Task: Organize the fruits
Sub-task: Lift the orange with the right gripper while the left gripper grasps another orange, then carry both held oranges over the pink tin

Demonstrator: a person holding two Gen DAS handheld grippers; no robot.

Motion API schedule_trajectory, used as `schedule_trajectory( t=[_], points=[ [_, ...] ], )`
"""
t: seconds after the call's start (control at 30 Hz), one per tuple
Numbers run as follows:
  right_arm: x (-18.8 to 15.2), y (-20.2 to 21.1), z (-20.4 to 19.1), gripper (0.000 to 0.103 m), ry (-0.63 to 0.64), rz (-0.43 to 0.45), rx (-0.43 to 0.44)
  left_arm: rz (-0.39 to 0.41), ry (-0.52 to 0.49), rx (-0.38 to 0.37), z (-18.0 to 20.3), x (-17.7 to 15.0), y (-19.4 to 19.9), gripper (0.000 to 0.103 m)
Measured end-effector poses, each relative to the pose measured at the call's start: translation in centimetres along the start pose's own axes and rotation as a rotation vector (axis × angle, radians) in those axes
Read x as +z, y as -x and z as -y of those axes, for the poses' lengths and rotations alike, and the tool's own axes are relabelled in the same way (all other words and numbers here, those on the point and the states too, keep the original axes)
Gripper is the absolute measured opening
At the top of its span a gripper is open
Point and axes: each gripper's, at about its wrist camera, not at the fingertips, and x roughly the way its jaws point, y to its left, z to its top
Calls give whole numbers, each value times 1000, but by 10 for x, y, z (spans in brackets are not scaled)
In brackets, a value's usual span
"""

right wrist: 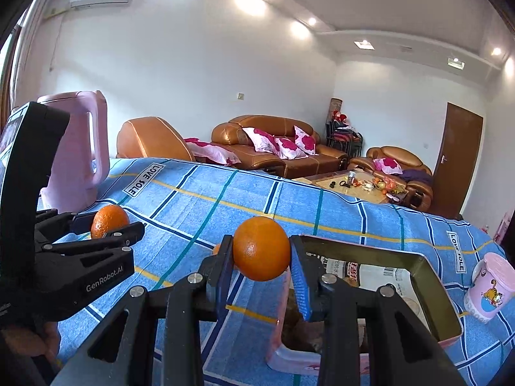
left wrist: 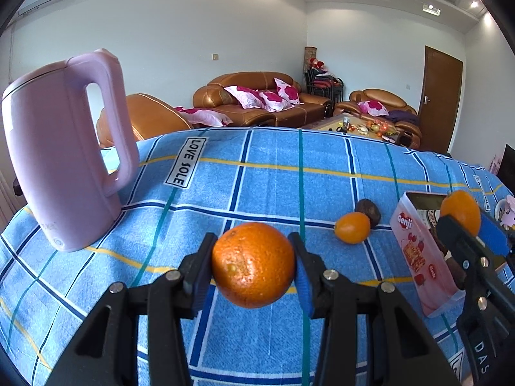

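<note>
The right gripper (right wrist: 261, 259) is clamped on an orange (right wrist: 261, 248) just left of the pink tin (right wrist: 421, 267), lower right of frame; the left gripper (left wrist: 254, 265) grips another orange (left wrist: 253, 264), farther away.

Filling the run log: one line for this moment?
left gripper: holds orange | right gripper: holds second orange over tin
</note>
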Motion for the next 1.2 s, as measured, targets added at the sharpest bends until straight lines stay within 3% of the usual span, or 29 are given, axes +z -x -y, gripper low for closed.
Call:
schedule_trajectory(
  t=[0.73,1.2],
  points=[
    [-10,13,12,36,-27,-34,-5,22,-36,2,22,-12,22,46],
    [-15,21,39,36,-42,-29,-54,23,-42,-32,38,-11,25,46]
  ],
)
